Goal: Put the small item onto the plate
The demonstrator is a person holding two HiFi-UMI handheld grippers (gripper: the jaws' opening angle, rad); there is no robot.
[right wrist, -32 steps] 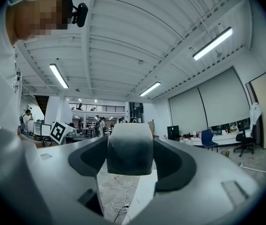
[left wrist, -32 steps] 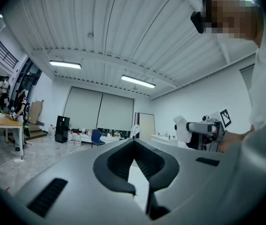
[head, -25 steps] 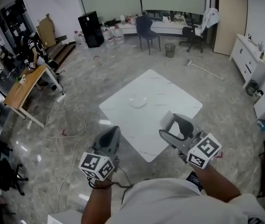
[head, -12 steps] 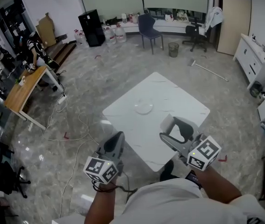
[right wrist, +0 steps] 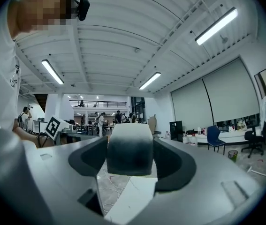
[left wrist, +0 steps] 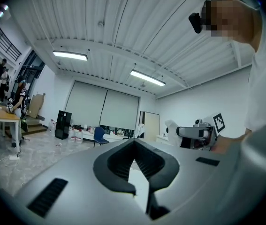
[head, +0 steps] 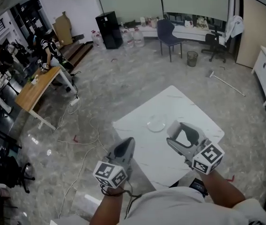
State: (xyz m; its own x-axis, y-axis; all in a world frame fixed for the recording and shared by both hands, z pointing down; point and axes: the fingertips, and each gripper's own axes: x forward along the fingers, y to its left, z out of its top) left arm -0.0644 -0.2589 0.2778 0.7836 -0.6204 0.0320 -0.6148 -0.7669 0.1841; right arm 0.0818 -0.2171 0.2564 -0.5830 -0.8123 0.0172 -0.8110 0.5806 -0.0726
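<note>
Near surface (head: pixel 189 108) edge | right gripper (head: pixel 176 131) fingers pinch item (right wrist: pixel 129 150); left gripper (head: pixel 127 143) fingers pressed together | we'd centre over plate (head: pixel 156 123), lower, then release.

White short-sleeved shirt (head: pixel 170 207); dark wristband (head: pixel 197 185); grey left claw (head: pixel 129 141), right claw (head: pixel 176 131); black-white marker cubes (head: pixel 110 174).

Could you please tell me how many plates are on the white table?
1: the plate lies on the table near its far-left edge, just beyond the right tongs, which hide a little of the table.
</note>
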